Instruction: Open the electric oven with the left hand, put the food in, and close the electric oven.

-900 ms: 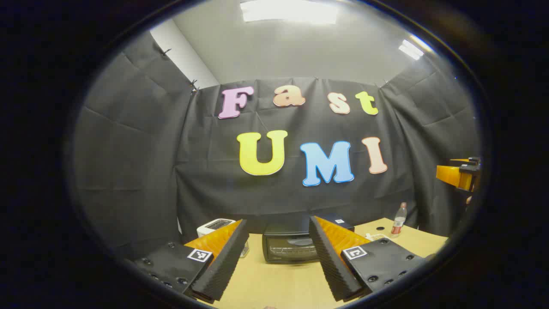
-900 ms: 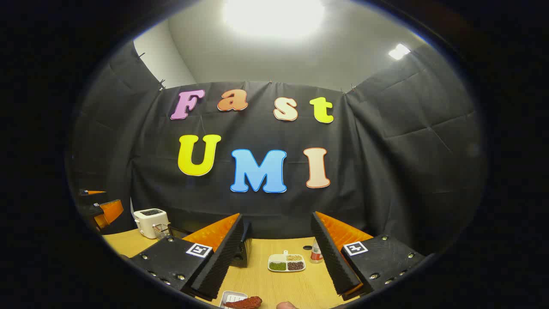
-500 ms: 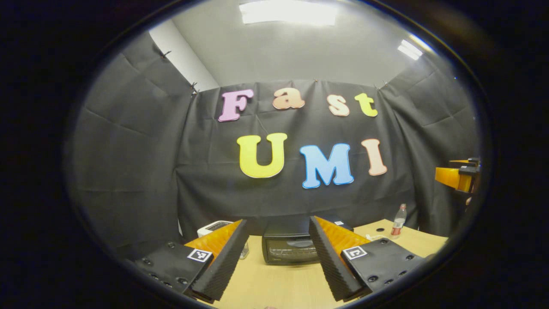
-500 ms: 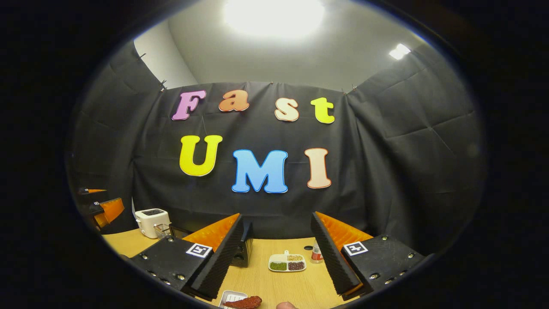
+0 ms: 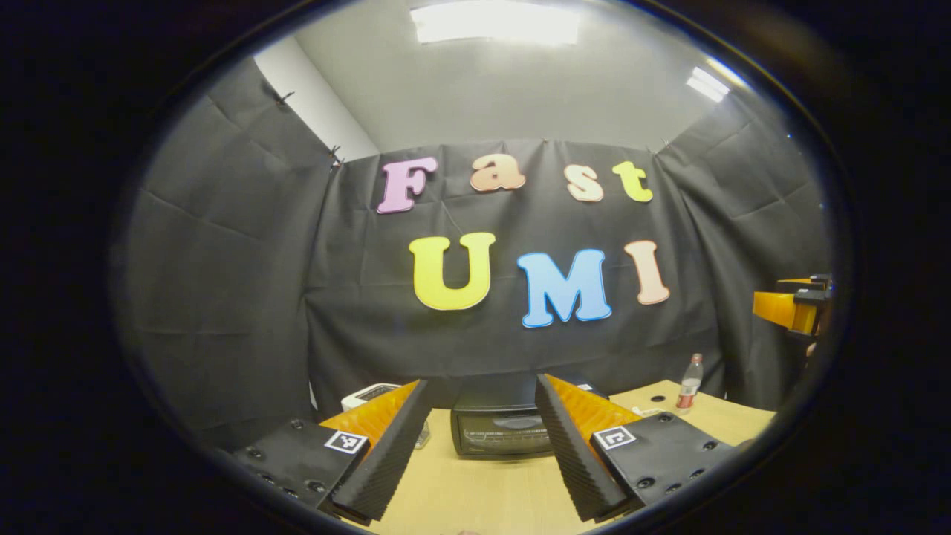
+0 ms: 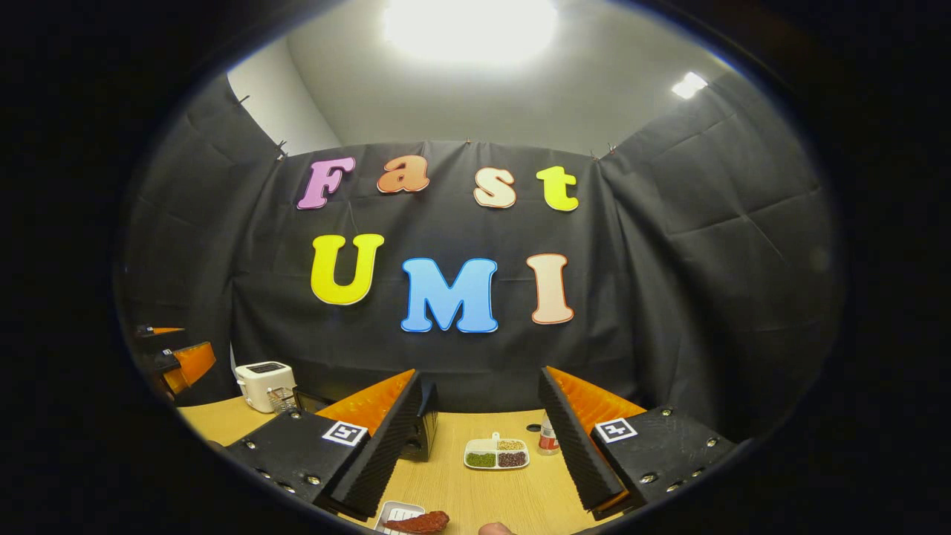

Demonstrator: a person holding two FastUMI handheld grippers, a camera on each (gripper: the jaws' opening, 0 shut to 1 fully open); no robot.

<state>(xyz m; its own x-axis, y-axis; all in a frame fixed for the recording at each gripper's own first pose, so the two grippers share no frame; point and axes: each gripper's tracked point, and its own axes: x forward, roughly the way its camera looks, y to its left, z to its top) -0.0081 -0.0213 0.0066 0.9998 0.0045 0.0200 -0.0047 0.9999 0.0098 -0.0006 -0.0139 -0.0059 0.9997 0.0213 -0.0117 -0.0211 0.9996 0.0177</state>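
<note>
Oven (image 5: pixel 504 433) ahead of left claw (image 5: pixel 483 446); food (image 6: pixel 416 522) by right.

One oven (image 5: pixel 502 433), one toaster (image 6: pixel 264 385), one bottle (image 5: pixel 690 382)

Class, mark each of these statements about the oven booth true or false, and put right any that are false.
1. The electric oven has its door closed. True.
2. The left gripper is shut on the oven handle. False: its jaws are open, short of the oven.
3. A divided dish of beans lies on the table. True.
4. The white toaster stands to the right of the bottle. False: in the right gripper view it stands far to the left.
5. The right gripper grips the reddish food. False: it is open, and the food lies on a small tray.
</note>
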